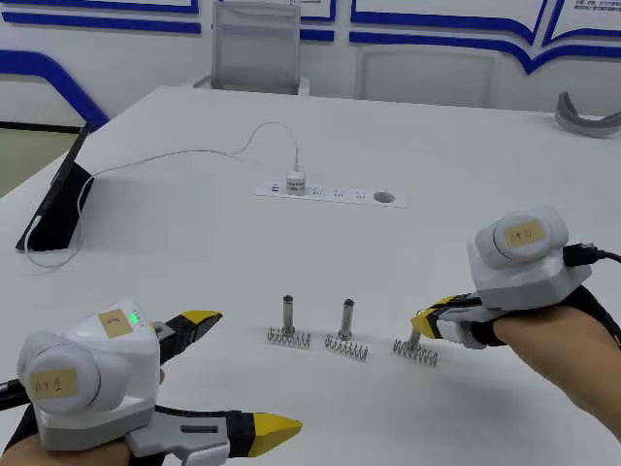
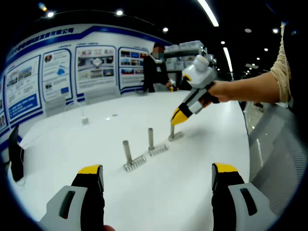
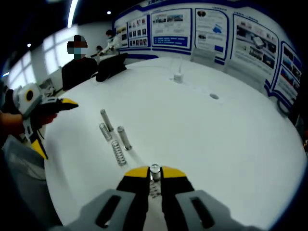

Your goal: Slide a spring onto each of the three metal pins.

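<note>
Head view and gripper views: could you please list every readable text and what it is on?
"012", probably: left tape label, on the left gripper.
"015", probably: right tape label, on the right gripper.
Top tag on the left gripper: one stroke, unclear.
Wall posters: too blurred to read.

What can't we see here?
- Right gripper view: yellow tips of the right gripper cover the shaft and base of the rightmost metal pin.
- Head view: those tips hide that pin's top; the bottom edge cuts off the left gripper.
- All views: coiled wire springs, turns too small to count.
</note>
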The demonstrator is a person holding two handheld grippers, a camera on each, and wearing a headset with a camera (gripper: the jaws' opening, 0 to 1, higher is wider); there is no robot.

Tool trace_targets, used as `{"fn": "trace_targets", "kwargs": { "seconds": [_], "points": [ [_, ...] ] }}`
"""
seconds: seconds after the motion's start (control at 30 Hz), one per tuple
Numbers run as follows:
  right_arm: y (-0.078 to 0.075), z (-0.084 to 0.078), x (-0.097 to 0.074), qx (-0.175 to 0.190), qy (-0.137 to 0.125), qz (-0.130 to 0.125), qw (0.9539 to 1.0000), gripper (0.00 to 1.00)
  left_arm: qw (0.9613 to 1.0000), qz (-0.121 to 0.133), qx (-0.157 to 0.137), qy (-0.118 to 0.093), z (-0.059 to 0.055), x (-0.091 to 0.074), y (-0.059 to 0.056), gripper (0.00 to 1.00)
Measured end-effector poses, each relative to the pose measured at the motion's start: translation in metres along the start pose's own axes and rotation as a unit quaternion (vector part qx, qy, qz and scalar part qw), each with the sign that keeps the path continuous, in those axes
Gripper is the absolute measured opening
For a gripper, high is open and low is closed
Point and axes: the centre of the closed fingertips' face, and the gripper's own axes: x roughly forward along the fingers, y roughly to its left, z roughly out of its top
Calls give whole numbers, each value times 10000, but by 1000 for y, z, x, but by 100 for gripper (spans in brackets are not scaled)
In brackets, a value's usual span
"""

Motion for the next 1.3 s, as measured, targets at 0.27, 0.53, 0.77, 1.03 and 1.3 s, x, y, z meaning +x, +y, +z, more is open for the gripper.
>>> {"fn": "trace_targets", "kwargs": {
  "seconds": [0.27, 0.53, 0.77, 1.03, 1.3],
  "points": [
    [2, 2, -7, -21, -101, 45, 9999, 12, 10000, 9, -23, -17, -1, 0, 0, 94],
    [2, 1, -17, -54, -187, 145, 9997, 13, 10000, -24, -35, -18, -2, 2, -3, 94],
    [5, -12, -17, -298, -44, 343, 9990, 14, 10000, -25, -38, -11, -2, 2, -2, 94],
    [8, -32, -6, -609, 250, 647, 9957, 15, 10000, -26, -47, 8, -4, 3, -2, 94],
    [9, -42, 1, -896, 472, 806, 9916, 15, 10000, -14, -64, 26, -6, 2, -2, 94]
  ]
}}
